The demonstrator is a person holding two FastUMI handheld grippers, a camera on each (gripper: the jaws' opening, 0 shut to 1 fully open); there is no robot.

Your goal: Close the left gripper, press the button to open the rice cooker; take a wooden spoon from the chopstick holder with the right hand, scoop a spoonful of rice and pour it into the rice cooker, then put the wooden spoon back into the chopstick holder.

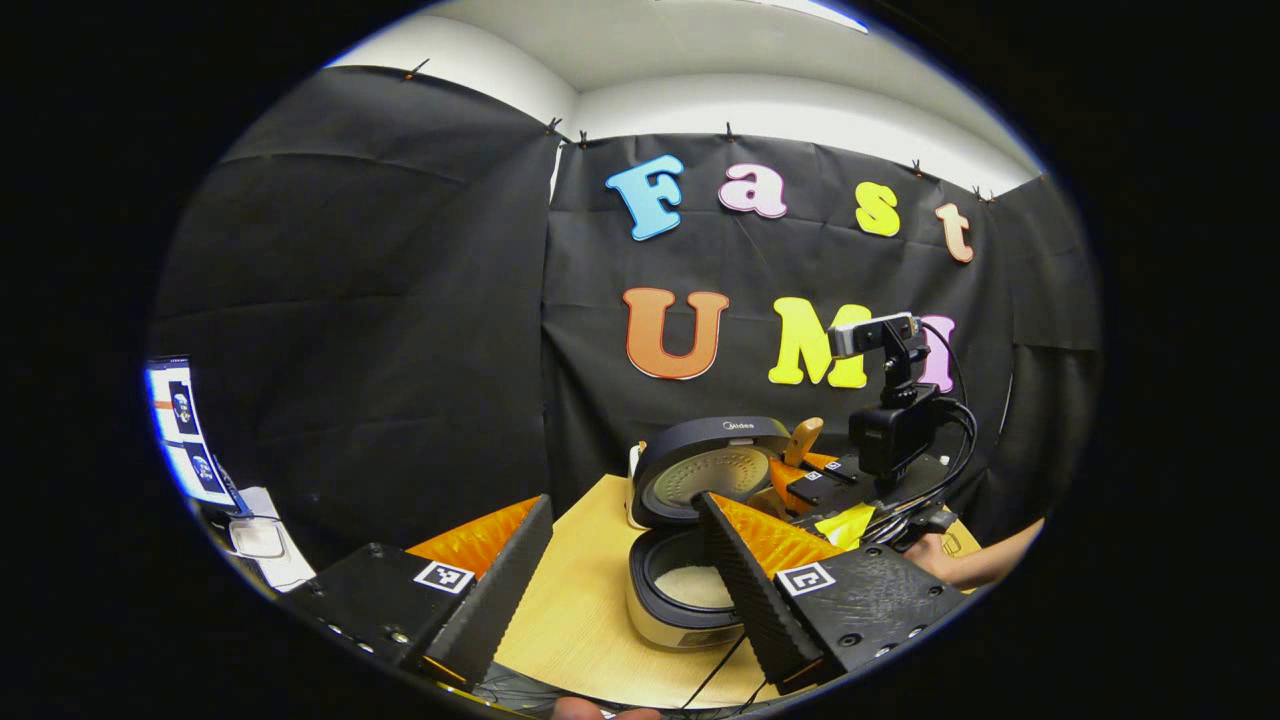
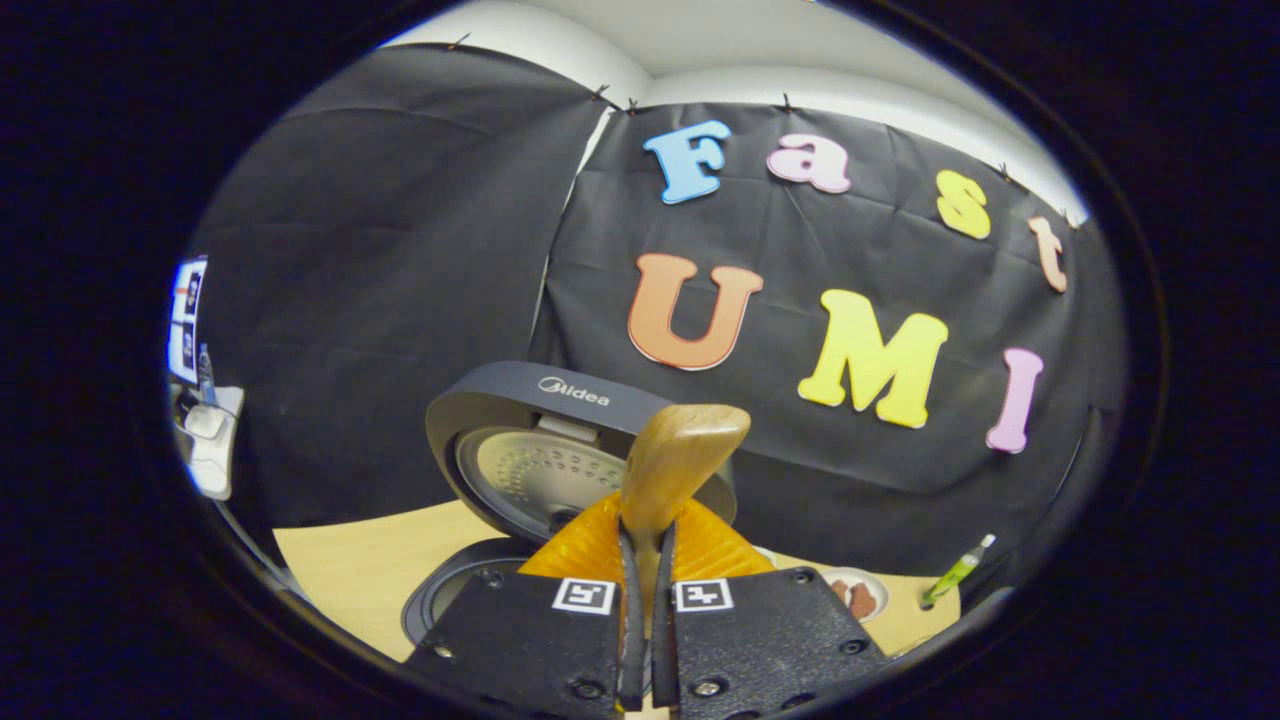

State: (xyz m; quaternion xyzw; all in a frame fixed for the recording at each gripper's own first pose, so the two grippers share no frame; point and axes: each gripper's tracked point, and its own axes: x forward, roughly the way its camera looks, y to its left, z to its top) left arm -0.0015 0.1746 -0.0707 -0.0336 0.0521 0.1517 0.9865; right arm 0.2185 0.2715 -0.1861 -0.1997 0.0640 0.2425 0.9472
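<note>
The rice cooker (image 1: 690,600) stands open on the wooden table, its lid (image 1: 715,470) tipped up at the back and white rice in the pot. My left gripper (image 1: 625,500) is open, its fingers spread to either side of the cooker's front, touching nothing. Behind and to the right of the lid, my right gripper (image 1: 800,470) holds the wooden spoon (image 1: 803,440). In the right gripper view, that gripper (image 2: 647,540) is shut on the wooden spoon (image 2: 680,460), whose broad end points up in front of the cooker lid (image 2: 530,450). The pot rim (image 2: 450,590) lies lower left.
A hand (image 1: 985,560) holds the right gripper at the table's right side. A black cable (image 1: 720,670) trails off the front of the table (image 1: 590,600). A small dish (image 2: 860,592) and a green pen-like object (image 2: 955,572) lie at the right. A screen (image 1: 185,430) glows far left.
</note>
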